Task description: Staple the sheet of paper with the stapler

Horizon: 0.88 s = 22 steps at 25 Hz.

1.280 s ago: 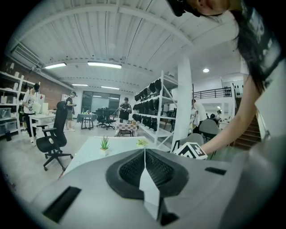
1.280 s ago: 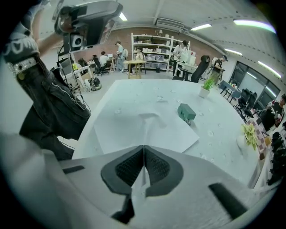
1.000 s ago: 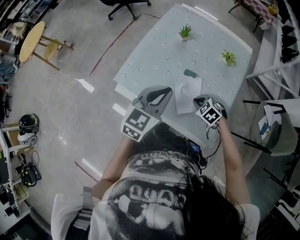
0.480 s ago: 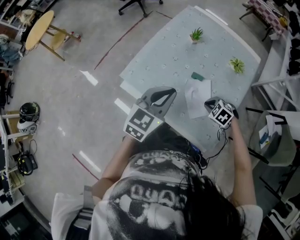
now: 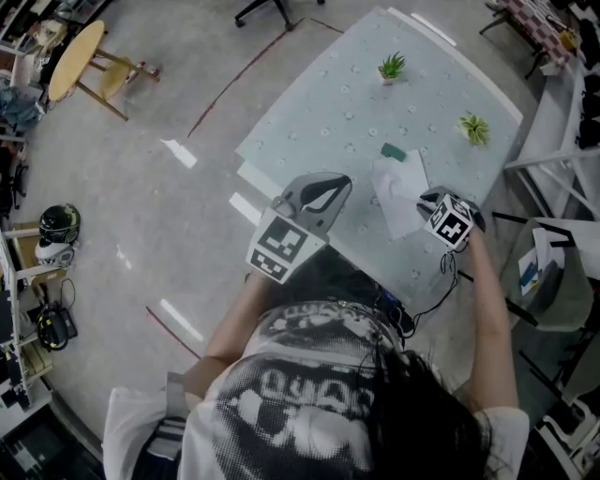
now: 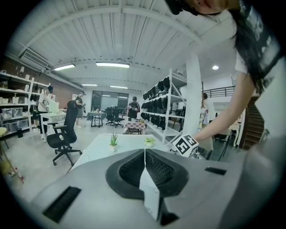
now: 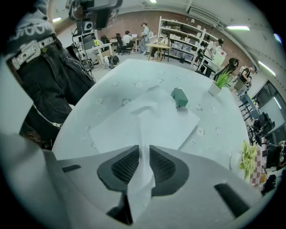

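A white sheet of paper (image 5: 398,187) lies on the pale table (image 5: 319,122), its near part lifted. A small green stapler (image 5: 393,151) sits just past the sheet's far edge, untouched. My right gripper (image 5: 427,201) points steeply down at the sheet's near right edge. In the right gripper view the paper (image 7: 147,118) runs up between the pads (image 7: 126,166); the jaws are opening and a gap shows. The stapler (image 7: 180,97) lies beyond. My left gripper (image 5: 323,189) hovers over the table's near left edge, jaws (image 6: 144,154) together, holding nothing.
Two small potted plants (image 5: 392,67) (image 5: 473,129) stand on the far half of the table. A shelf and a chair (image 5: 553,272) crowd the right side. A round wooden stool (image 5: 80,66) and an office chair (image 5: 272,7) stand on the floor at left.
My right gripper has moved to the right along the table's near edge, dragging the sheet with it. The left gripper has stayed in place.
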Available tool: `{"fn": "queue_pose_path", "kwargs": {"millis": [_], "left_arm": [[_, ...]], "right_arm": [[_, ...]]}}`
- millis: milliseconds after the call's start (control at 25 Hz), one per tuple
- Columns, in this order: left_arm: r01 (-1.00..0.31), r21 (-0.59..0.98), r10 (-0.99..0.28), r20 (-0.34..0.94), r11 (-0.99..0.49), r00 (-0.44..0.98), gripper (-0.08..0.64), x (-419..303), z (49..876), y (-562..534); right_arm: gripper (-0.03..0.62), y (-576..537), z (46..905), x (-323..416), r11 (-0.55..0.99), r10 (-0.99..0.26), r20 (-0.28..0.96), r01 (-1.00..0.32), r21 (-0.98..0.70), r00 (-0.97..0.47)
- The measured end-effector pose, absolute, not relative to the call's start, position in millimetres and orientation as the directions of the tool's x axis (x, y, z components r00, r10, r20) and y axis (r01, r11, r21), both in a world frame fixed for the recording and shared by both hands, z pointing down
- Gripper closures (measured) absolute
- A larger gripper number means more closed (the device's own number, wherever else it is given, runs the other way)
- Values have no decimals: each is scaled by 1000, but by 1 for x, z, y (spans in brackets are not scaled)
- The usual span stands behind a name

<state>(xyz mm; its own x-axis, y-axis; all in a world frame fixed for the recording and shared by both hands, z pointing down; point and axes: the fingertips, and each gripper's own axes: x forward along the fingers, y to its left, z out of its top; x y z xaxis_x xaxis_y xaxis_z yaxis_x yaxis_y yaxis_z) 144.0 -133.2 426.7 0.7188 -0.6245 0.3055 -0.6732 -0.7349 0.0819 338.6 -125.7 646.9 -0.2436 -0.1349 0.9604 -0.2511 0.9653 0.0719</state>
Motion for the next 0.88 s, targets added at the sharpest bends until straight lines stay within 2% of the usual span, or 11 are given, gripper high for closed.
{"fn": "queue_pose_path", "kwargs": {"millis": [400, 680, 880], "left_arm": [[-642, 88, -590, 314, -762, 744, 555, 147, 428, -139], [-580, 91, -529, 317, -810, 787, 555, 151, 427, -150], [-534, 88, -483, 321, -841, 815, 555, 147, 424, -165]], "right_arm": [[494, -149, 625, 332, 896, -260, 907, -432, 98, -332], [514, -182, 603, 314, 776, -390, 838, -626, 76, -381], [542, -216, 591, 304, 634, -499, 784, -773, 40, -369]]}}
